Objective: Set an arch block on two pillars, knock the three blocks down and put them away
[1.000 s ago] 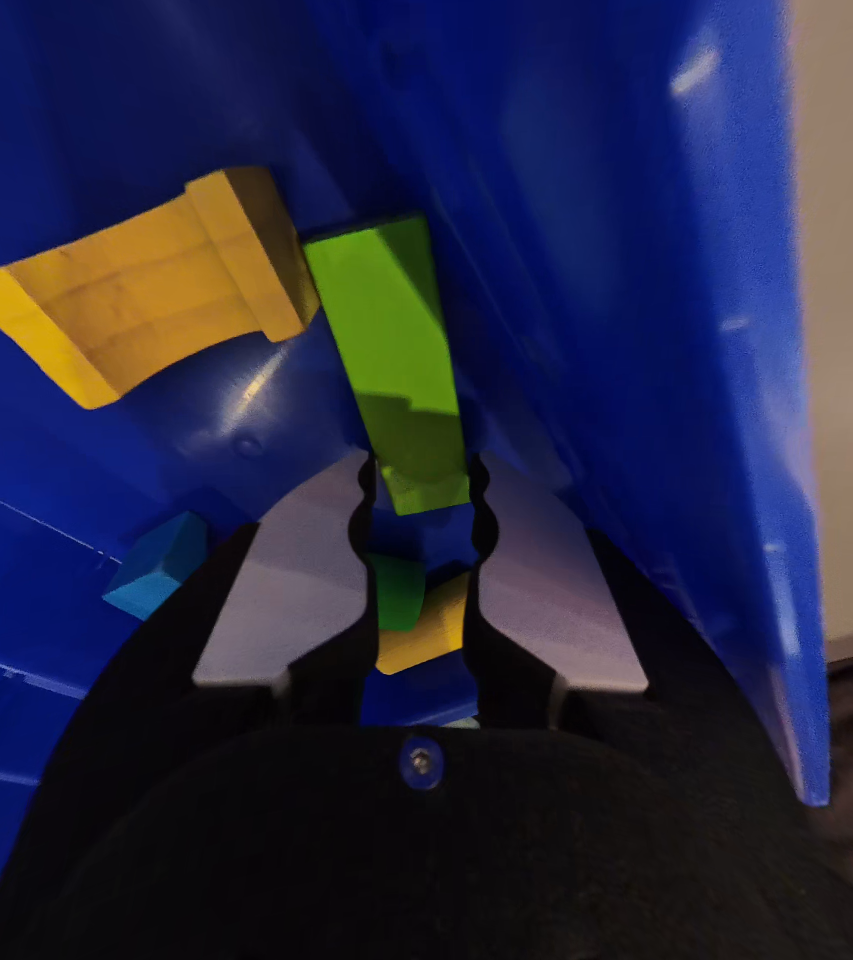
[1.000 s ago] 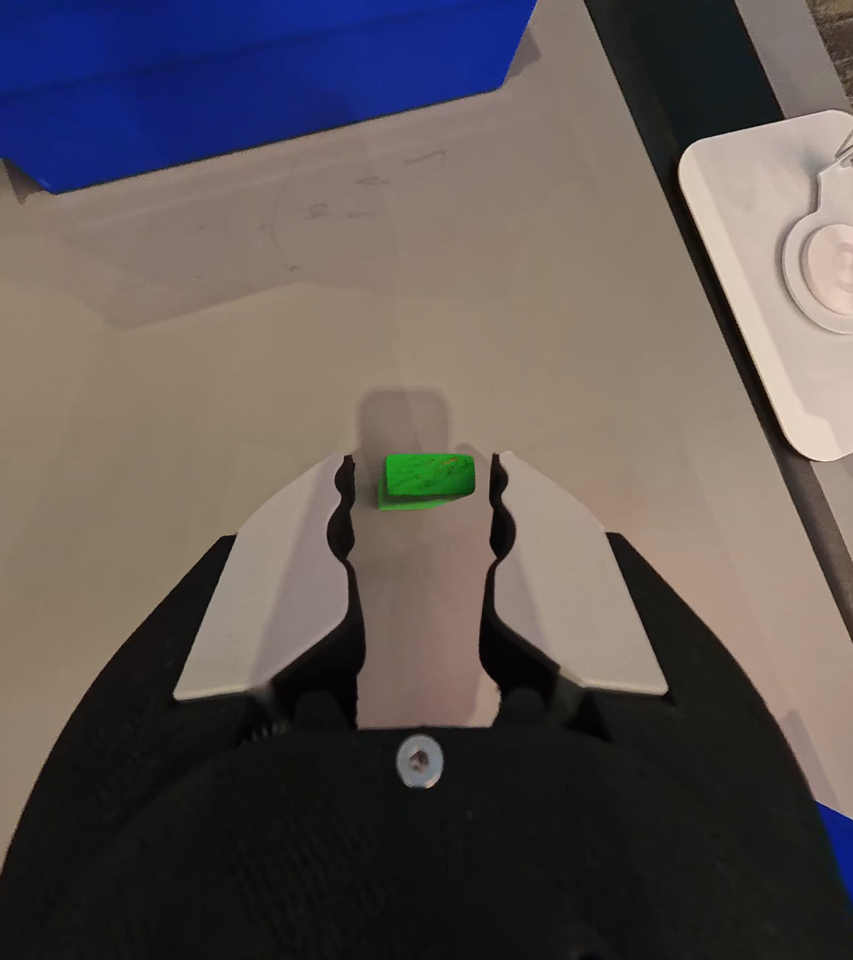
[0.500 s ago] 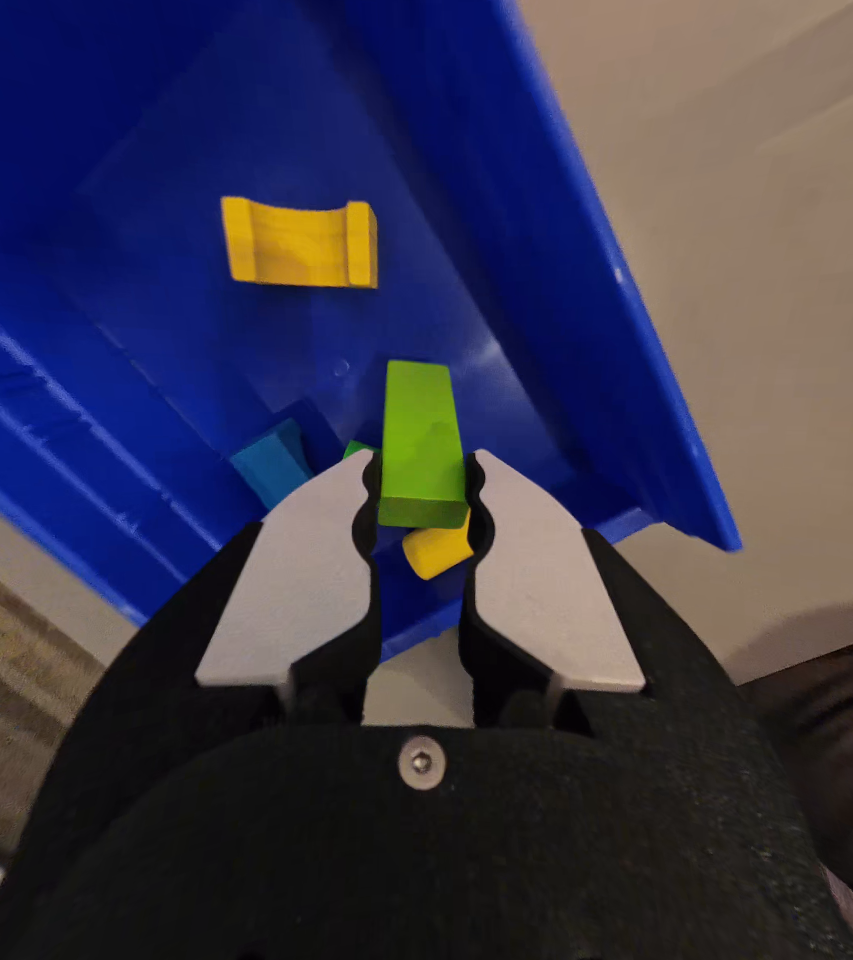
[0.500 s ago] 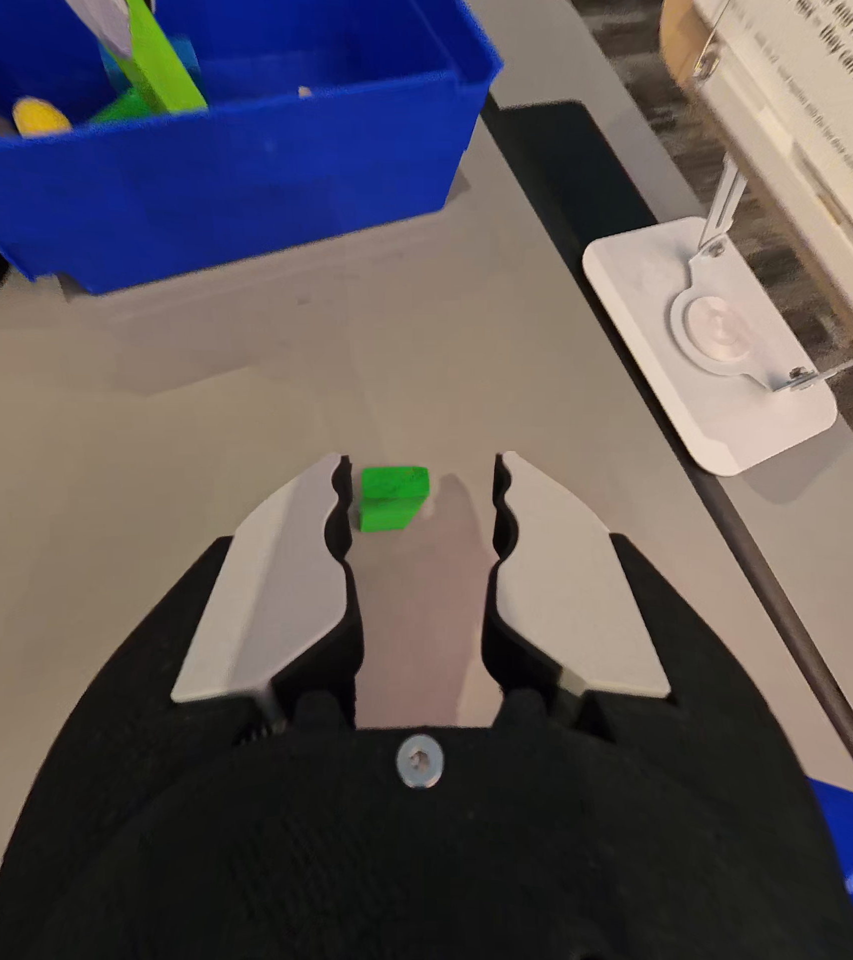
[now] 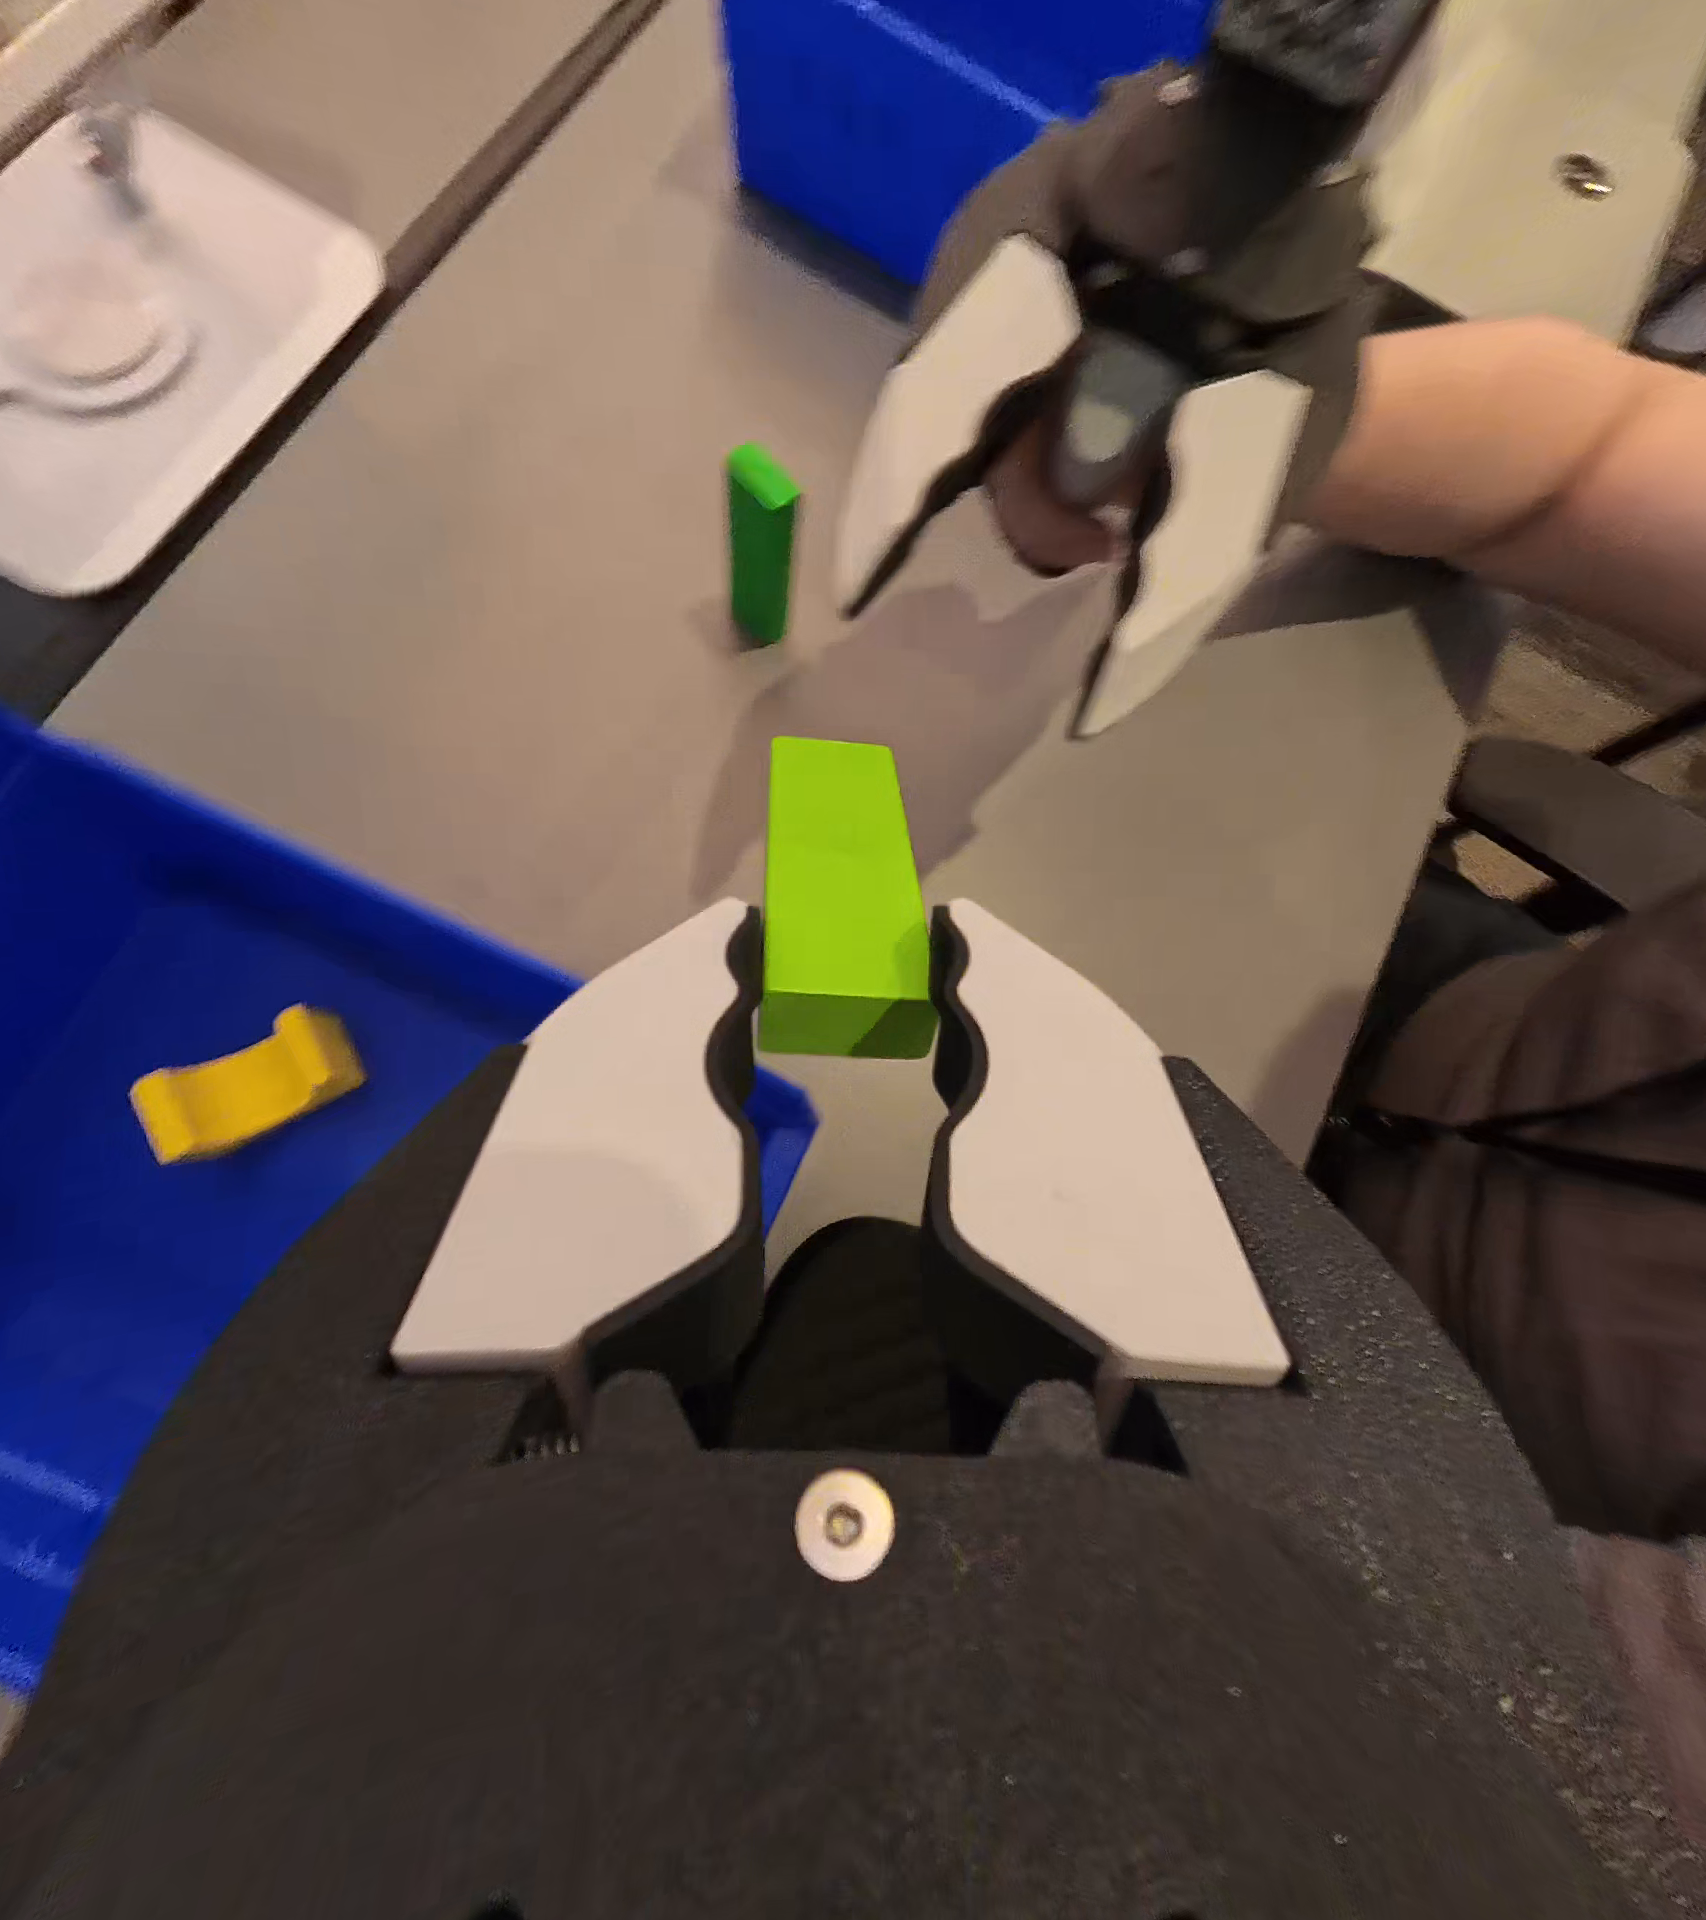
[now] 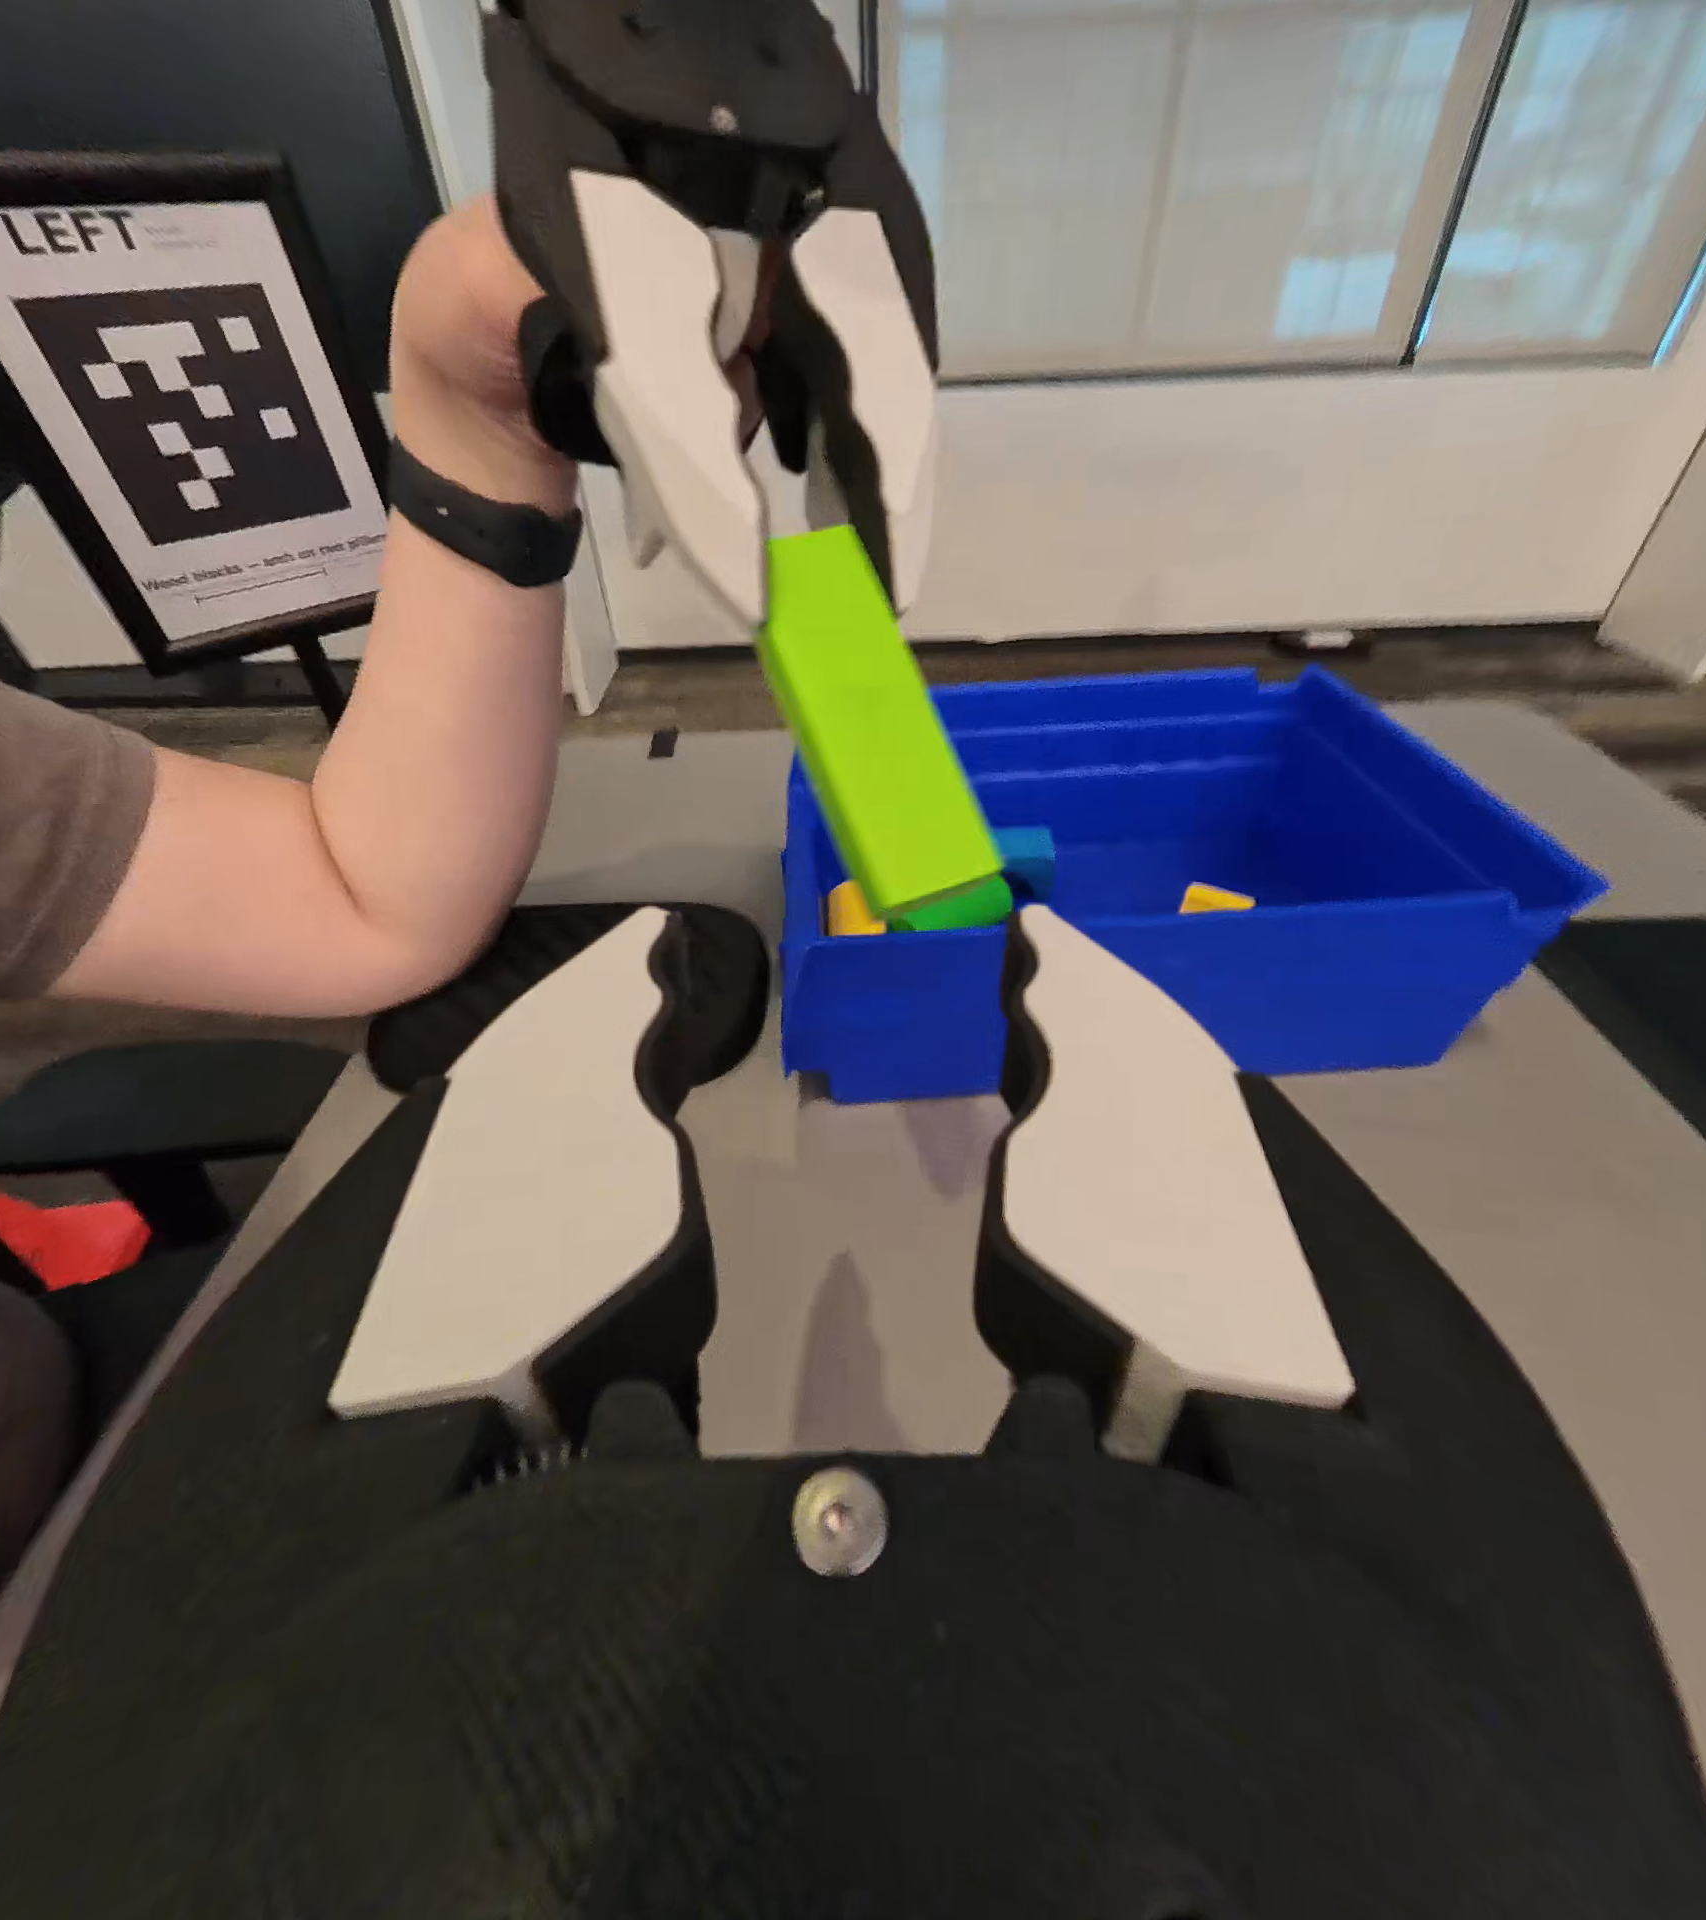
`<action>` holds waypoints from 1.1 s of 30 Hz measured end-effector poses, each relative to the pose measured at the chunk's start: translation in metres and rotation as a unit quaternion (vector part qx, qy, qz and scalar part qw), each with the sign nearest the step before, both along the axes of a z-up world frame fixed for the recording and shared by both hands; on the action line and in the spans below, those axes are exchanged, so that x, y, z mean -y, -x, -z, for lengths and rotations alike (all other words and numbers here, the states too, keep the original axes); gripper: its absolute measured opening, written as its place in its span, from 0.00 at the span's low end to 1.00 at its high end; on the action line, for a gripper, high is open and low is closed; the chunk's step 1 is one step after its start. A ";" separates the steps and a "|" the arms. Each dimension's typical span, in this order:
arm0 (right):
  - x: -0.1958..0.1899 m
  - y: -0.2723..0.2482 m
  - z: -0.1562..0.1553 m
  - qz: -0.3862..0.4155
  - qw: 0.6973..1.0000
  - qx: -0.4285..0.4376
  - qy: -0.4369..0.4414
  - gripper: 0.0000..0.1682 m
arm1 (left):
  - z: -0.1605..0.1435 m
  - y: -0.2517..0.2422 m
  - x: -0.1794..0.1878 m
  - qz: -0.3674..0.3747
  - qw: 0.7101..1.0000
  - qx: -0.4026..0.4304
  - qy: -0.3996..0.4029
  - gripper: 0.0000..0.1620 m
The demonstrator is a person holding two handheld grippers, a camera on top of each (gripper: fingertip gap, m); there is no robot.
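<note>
Tongs (image 5: 844,971) tight around lime block (image 5: 844,914)

The lime-green block (image 5: 844,914) is hiding part of its near end between the fingers of the left hand-held gripper (image 5: 844,971). In the right wrist view it is covering most of a darker green block (image 6: 963,909) and a blue block (image 6: 1028,852) in the blue bin (image 6: 1296,977). The white stand base (image 5: 101,343) is showing blurred and running off the frame's left edge. The second blue bin (image 5: 859,156) is being cut by the top edge.
</note>
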State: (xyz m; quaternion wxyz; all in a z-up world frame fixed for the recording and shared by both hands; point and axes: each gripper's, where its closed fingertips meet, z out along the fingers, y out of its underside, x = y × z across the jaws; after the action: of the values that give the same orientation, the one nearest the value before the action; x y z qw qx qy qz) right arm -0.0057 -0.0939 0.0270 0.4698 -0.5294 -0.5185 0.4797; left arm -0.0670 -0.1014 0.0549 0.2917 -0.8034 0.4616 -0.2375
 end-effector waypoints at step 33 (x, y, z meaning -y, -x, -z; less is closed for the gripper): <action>0.167 0.055 0.145 -0.325 0.887 0.212 -0.250 0.23 | -0.022 0.014 -0.004 -0.001 0.997 0.071 -0.025 0.07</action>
State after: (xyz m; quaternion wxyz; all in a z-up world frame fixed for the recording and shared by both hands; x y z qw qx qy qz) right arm -0.0606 -0.2613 -0.1184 0.2828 -0.2852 -0.8517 0.3367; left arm -0.0814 -0.0979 0.0764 0.3434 -0.7774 0.4452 -0.2819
